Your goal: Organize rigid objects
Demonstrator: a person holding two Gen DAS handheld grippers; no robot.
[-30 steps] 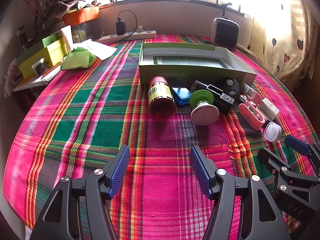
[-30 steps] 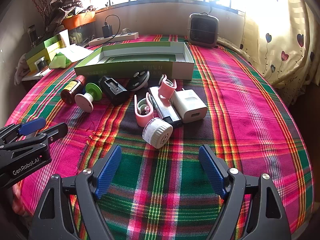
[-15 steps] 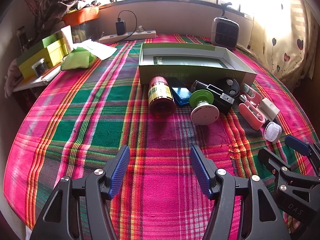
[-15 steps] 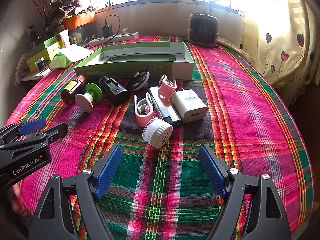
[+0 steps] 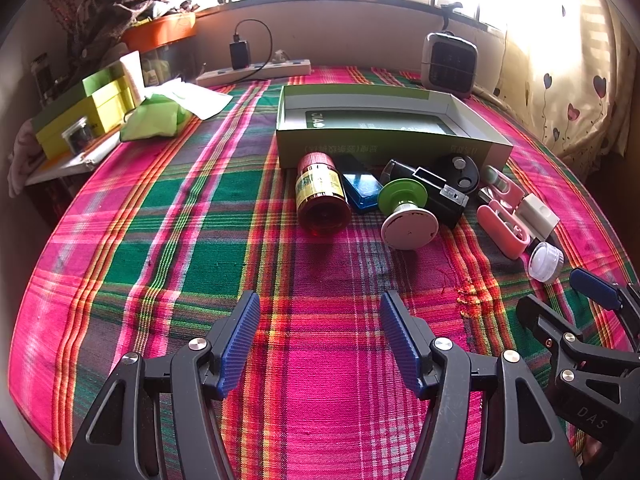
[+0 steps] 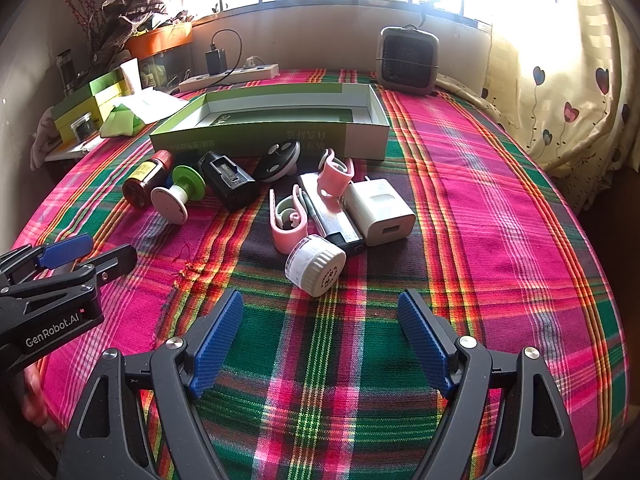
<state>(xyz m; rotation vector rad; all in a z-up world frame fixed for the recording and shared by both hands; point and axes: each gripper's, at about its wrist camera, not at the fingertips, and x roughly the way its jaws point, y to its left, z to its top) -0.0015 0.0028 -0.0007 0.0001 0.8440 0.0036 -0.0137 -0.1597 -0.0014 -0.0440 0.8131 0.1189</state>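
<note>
An open green box lies on the plaid cloth. In front of it sits a cluster: a brown bottle, a blue case, a green-and-white spool, a black charger, a black disc, pink clips, a white adapter and a white jar. My left gripper is open and empty, short of the bottle. My right gripper is open and empty, just short of the jar.
A small heater and a power strip stand at the back by the window. Yellow-green boxes and a green pouch lie at the far left. The cloth falls away at the left and right edges.
</note>
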